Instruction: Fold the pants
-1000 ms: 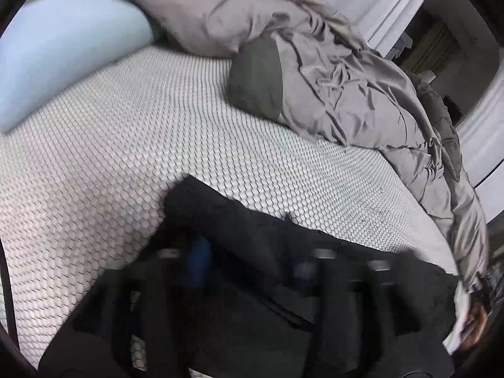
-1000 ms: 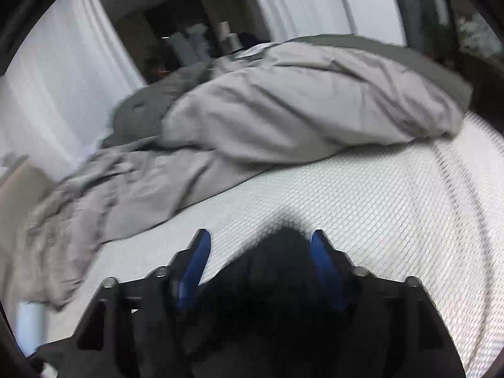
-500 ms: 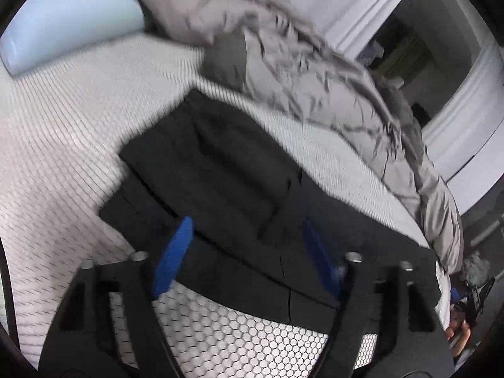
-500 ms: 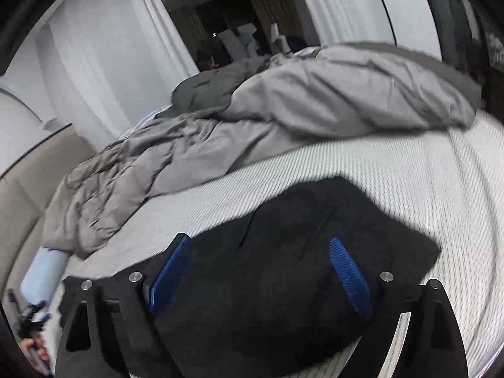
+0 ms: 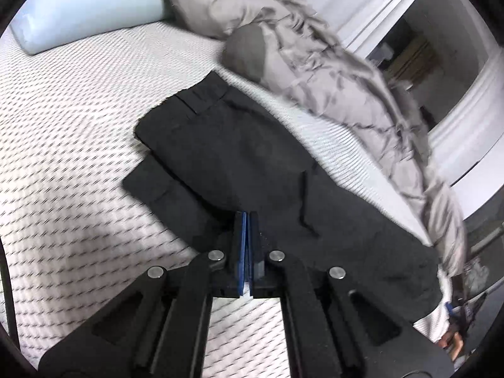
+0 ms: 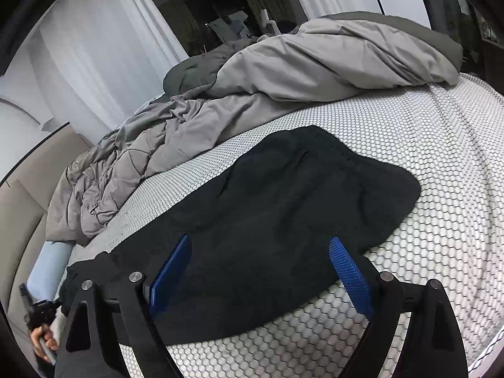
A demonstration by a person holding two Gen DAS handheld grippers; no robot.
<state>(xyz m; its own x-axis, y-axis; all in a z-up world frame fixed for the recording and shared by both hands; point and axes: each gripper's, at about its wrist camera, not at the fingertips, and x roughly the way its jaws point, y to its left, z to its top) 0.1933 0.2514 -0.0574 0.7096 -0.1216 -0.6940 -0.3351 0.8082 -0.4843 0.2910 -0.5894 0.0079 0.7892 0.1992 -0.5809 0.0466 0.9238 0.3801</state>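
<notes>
Tongs angle down over pants point(image 5: 252, 163): left point(image 5: 246, 220) just closed empty, right point(image 6: 258, 252) spread.

Both the left gripper point(image 5: 246, 217) and the right gripper point(image 6: 258, 253) have black angular linkage arms, round silver pivot screws and blue textured finger pads point(image 6: 349, 278).

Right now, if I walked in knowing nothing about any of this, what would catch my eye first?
The black pants, folded over on themselves, lie dark against the white honeycomb-patterned mattress. Behind them a rumpled grey duvet is heaped along the far side of the bed. Nearest the lens are blue-padded fingers: the left gripper pinched shut above the pants, the right gripper spread wide.
</notes>
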